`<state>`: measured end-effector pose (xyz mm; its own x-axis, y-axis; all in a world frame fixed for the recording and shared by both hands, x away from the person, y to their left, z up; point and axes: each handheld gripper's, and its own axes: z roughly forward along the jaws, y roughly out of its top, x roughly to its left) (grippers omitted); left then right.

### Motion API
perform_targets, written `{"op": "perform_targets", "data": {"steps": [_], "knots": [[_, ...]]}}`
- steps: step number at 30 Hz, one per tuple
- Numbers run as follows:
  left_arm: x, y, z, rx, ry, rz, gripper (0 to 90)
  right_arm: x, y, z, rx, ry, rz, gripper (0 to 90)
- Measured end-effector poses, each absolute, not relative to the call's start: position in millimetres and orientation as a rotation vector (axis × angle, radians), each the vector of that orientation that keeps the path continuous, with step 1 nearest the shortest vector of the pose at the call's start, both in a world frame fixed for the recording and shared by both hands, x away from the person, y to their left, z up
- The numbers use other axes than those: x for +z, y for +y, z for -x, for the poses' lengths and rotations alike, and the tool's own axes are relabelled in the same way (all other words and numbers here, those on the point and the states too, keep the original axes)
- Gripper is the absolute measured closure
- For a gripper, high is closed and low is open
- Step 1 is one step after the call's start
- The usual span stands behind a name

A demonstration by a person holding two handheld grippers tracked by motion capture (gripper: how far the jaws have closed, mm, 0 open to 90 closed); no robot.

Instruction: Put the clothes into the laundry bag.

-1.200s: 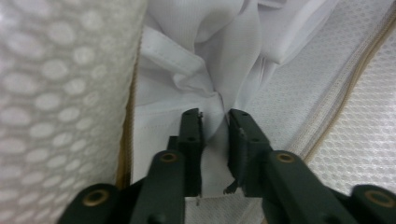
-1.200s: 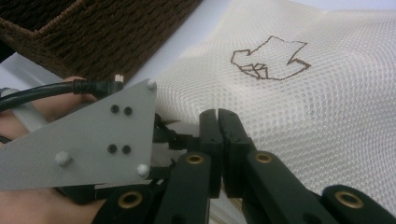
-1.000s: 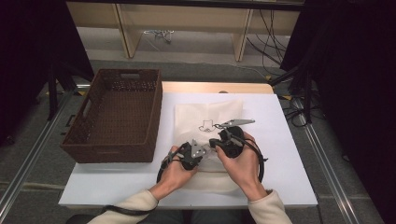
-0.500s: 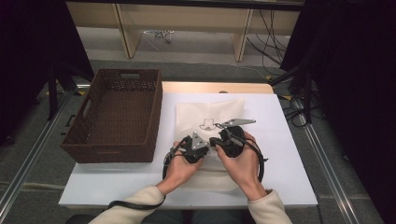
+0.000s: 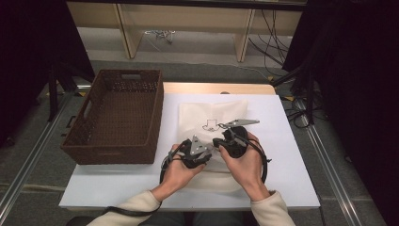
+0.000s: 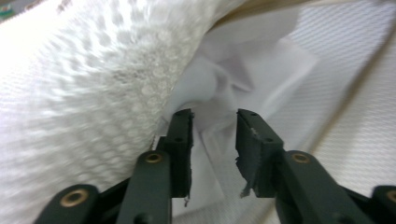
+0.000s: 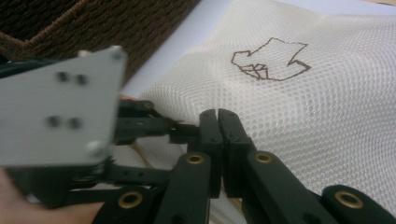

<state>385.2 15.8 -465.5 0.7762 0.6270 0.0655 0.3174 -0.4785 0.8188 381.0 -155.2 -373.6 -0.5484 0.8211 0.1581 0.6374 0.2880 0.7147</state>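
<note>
My right tongs [image 7: 218, 116] pinch the mesh bag's [image 5: 211, 117] edge; my left tongs [image 6: 213, 122], just opening, stand released inside. A weak pinch could slip, closing the mouth.

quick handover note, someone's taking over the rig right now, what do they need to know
Left gripper: jaws have just been opening; they now stand apart at the mouth of the mesh bag, nothing pinched, white fabric just ahead inside.
Right gripper: jaws shut on the bag's mesh edge, holding the opening up.
Bag lies flat on the white table; basket sits at its left, apart from the bag.
Done: bag mouth lifted open.
Left: probably grasp the fabric inside, or regrip the bag edge; unclear which.
</note>
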Motion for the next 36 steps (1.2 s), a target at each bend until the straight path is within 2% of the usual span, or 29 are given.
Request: {"op": "perform_targets", "data": {"steps": [10, 18, 19, 20, 23, 24, 25, 27, 28, 29, 30, 32, 36], "knots": [[-476.8, 12.0, -374.7, 0.463, 0.675, -2.171, 65.5, -373.3, -154.6, -380.2, 1.097, 2.315, -1.349, 90.0], [-474.7, -8.6, -369.0, 0.422, 0.677, -2.073, 77.6, -372.9, -154.8, -380.8, 1.088, 2.330, -1.335, 90.0], [-474.4, -9.3, -372.1, 0.451, 0.660, -2.082, 79.9, -373.0, -154.1, -380.2, 1.101, 2.328, -1.352, 90.0], [-476.0, -12.2, -373.5, 0.392, 0.668, -2.073, 81.9, -373.0, -153.7, -380.6, 1.081, 2.316, -1.346, 90.0], [-479.7, -16.9, -379.8, 0.345, 0.684, -2.043, 89.1, -373.4, -152.9, -379.1, 1.099, 2.310, -1.359, 90.0], [-479.9, -17.3, -381.7, 0.400, 0.693, -2.039, 89.3, -372.5, -152.2, -378.1, 1.091, 2.308, -1.385, 90.0], [-483.2, -21.6, -382.8, 0.336, 0.706, -2.010, 89.3, -371.7, -153.1, -378.8, 1.094, 2.324, -1.346, 90.0], [-483.7, -19.1, -389.5, 0.352, 0.688, -2.066, 89.4, -370.3, -153.4, -377.3, 1.100, 2.317, -1.368, 90.0], [-485.8, -23.3, -389.0, 0.334, 0.743, -2.005, 89.4, -371.2, -154.8, -379.2, 1.119, 2.313, -1.328, 90.0], [-486.1, -23.2, -392.2, 0.335, 0.735, -2.014, 89.4, -370.7, -155.1, -378.3, 1.126, 2.312, -1.337, 90.0], [-484.5, -20.8, -394.7, 0.353, 0.703, -2.076, 89.4, -370.2, -154.5, -377.6, 1.138, 2.307, -1.348, 90.0], [-482.9, -21.5, -397.4, 0.394, 0.704, -2.066, 89.4, -367.1, -154.7, -376.0, 1.116, 2.302, -1.357, 90.0], [-482.4, -23.3, -398.9, 0.382, 0.739, -2.020, 89.3, -365.3, -156.4, -374.9, 1.138, 2.283, -1.350, 90.0]]}}
